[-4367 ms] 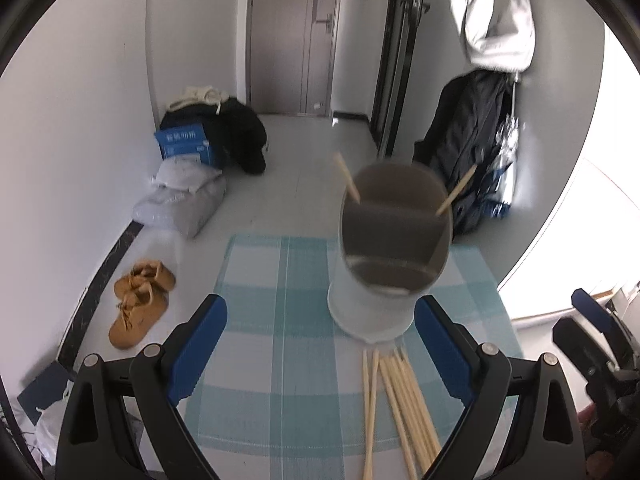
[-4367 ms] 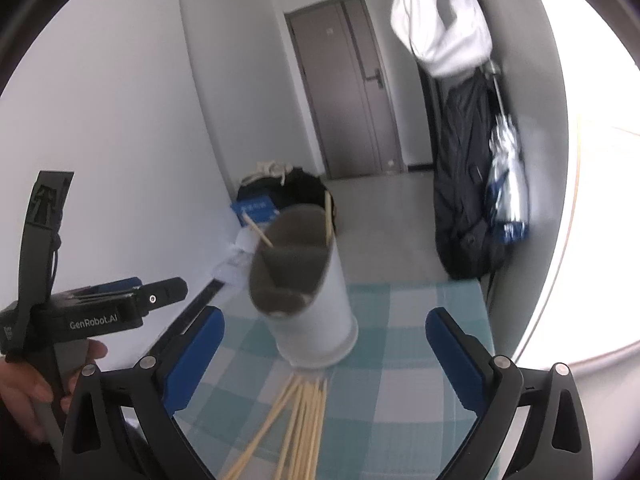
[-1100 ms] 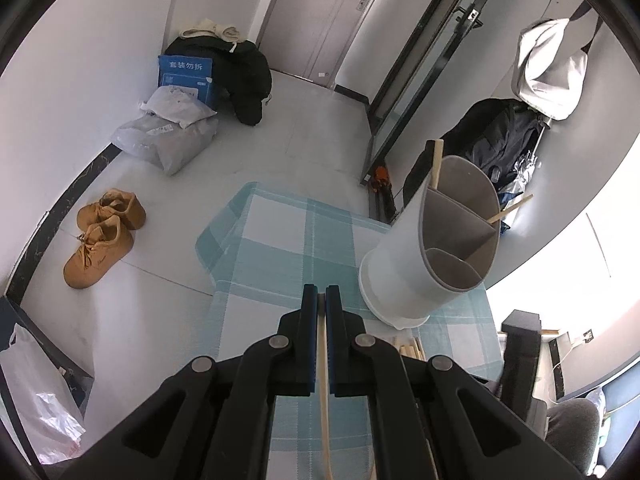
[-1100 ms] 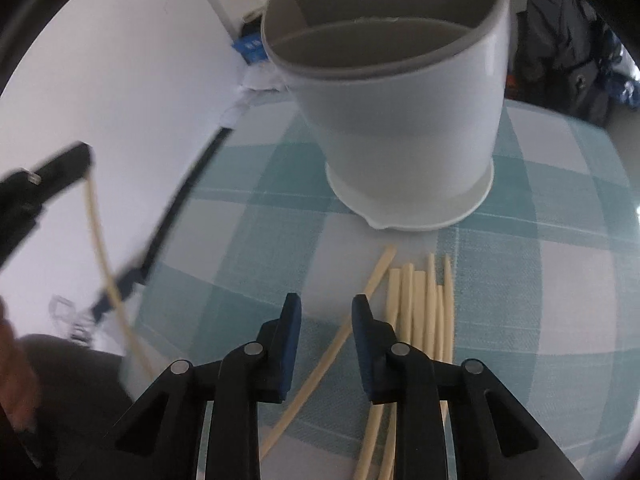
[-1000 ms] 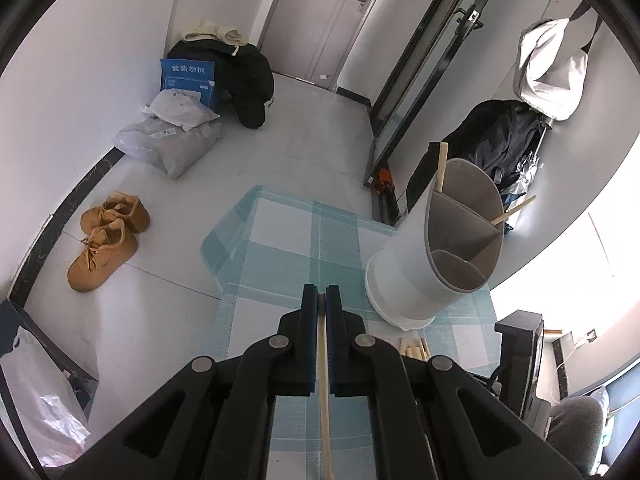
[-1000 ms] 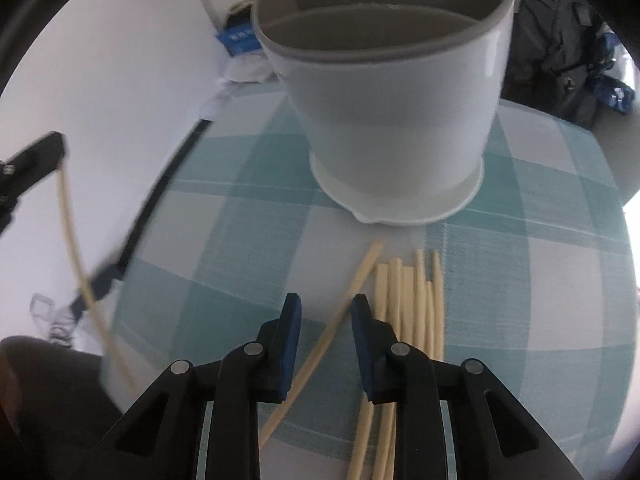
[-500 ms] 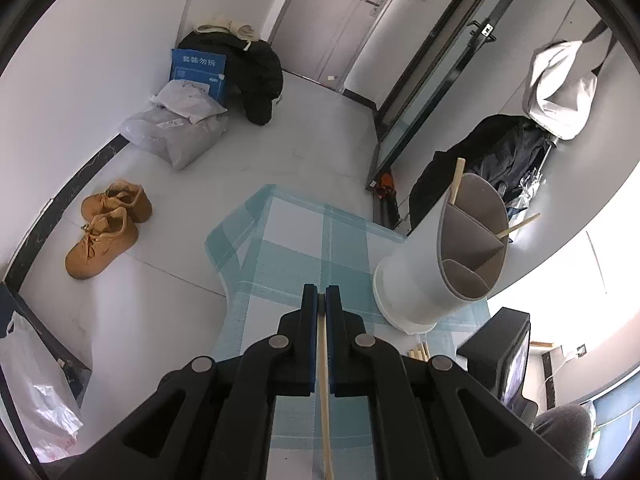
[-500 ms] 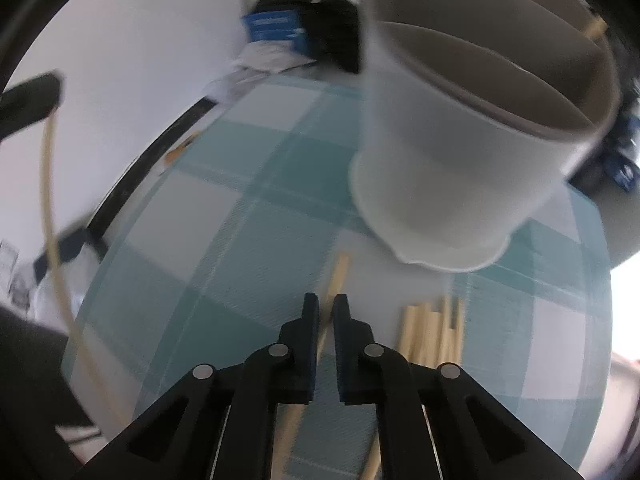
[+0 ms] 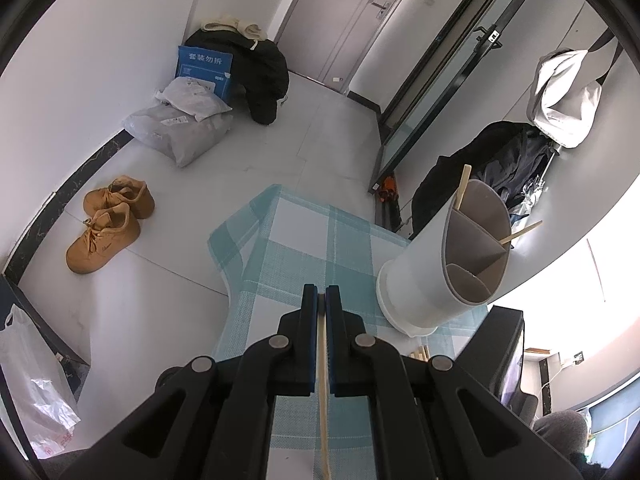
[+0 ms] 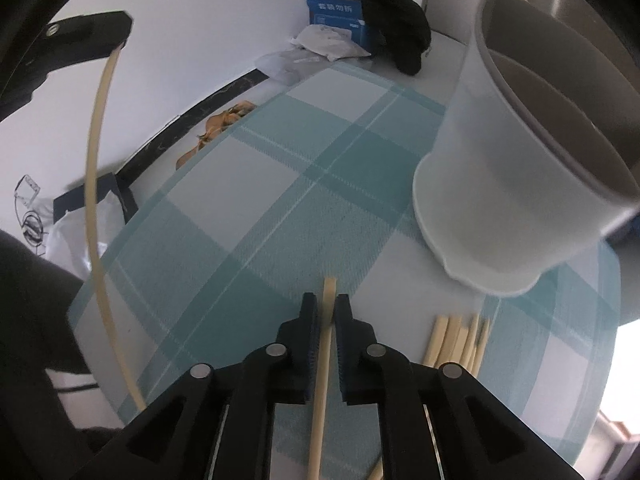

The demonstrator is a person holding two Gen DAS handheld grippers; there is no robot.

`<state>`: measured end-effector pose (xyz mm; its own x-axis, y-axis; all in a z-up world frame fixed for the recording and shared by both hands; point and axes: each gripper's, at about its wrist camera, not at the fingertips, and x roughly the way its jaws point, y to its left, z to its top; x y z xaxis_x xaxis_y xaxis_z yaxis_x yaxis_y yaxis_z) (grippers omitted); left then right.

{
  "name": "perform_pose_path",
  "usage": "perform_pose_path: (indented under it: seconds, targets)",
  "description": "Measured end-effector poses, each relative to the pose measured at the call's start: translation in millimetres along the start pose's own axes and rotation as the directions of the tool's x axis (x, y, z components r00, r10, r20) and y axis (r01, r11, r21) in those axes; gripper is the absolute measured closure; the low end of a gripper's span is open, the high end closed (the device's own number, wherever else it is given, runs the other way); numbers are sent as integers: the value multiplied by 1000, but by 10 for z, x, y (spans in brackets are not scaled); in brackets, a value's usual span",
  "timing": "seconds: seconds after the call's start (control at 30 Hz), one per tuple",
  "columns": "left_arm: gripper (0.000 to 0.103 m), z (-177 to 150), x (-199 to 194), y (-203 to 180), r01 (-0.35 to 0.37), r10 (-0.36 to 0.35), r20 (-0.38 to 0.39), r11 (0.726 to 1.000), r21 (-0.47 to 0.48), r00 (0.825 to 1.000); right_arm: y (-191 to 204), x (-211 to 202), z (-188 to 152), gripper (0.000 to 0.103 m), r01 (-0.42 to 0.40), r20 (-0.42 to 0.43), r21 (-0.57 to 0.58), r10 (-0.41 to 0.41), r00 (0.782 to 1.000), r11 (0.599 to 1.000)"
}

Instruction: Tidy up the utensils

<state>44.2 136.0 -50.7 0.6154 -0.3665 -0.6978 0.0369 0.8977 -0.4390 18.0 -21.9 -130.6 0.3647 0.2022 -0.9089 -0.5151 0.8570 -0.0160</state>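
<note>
left tool [image 9: 321,300] clamped on one chopstick [image 9: 322,380]; right tool [image 10: 328,312], just closing, pinches another chopstick [image 10: 322,380]

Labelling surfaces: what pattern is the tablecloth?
The tablecloth is a teal-and-white check, clearest in the right wrist view.

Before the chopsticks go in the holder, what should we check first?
1. Left gripper shut on a chopstick: ok.
2. Right gripper has a chopstick between its jaws, which have just been opening a little; firm grip: cannot tell.
3. Holder standing on the checked cloth: ok.
4. Room in the holder: ok, only two chopsticks poke out of it.
5. More chopsticks waiting on the cloth beside the holder: ok.
6. Right chopstick lifted clear of the cloth: cannot tell.
</note>
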Motion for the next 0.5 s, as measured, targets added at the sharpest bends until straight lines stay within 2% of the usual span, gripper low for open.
perform_pose_path:
  seconds: [0.1, 0.17, 0.27, 0.37, 0.5]
  targets:
    - [103, -8, 15, 15, 1, -1, -8, 1000, -1, 1000, 6, 41, 49, 91, 4, 2, 16, -4, 1000, 1000]
    - [103, -11, 35, 8, -1, 1, -13, 1000, 0, 1000, 16, 15, 37, 98, -5, 7, 20, 5, 1000, 1000]
    - [103, -10, 59, -1, 14, -14, -24, 1000, 1, 1000, -34, -29, 20, 98, -29, 34, 56, 27, 999, 998]
    - [103, -18, 34, -49, 15, -14, -15, 1000, 21, 1000, -169, -221, -23, 98, -61, 123, 123, 46, 991, 991]
    - [103, -47, -7, -143, 25, -25, -6, 999, 44, 1000, -433, -640, -148, 98, -134, 265, 221, 73, 961, 966]
